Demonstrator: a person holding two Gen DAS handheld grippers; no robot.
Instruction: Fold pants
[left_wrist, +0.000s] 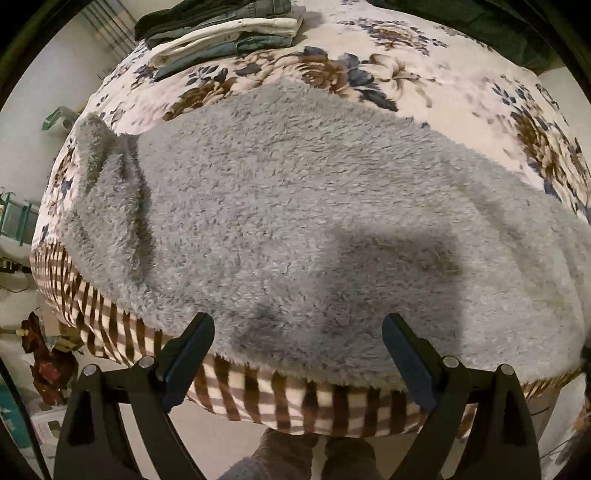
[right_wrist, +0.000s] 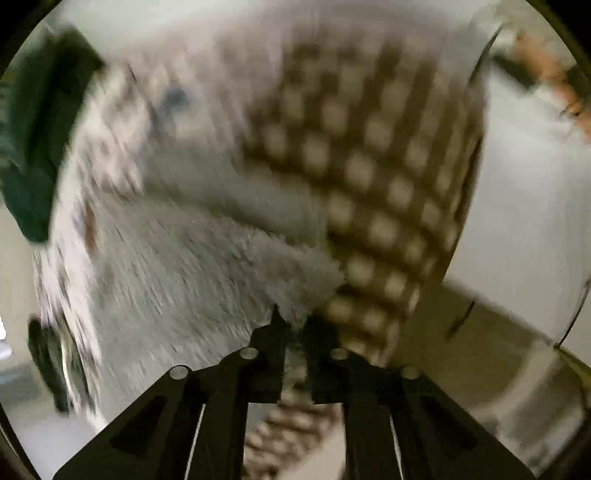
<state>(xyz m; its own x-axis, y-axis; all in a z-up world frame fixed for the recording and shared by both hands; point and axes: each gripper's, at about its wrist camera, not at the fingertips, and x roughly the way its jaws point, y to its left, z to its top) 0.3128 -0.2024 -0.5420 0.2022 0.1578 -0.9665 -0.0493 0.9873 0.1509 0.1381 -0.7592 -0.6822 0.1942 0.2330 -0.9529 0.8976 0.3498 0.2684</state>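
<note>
Grey fluffy pants (left_wrist: 295, 206) lie spread across the bed, reaching its near edge, with one end bunched up at the left. My left gripper (left_wrist: 298, 332) is open and empty, hovering over the near edge of the pants. In the blurred right wrist view, my right gripper (right_wrist: 295, 321) is shut on an edge of the grey pants (right_wrist: 177, 266) and holds that corner up beside the bed's side.
The bed has a floral cover (left_wrist: 406, 74) and a brown checked side (left_wrist: 295, 413). A stack of folded clothes (left_wrist: 221, 33) sits at the far left of the bed. Dark green fabric (left_wrist: 498, 26) lies at the far right. Clutter (left_wrist: 44, 354) stands on the floor at left.
</note>
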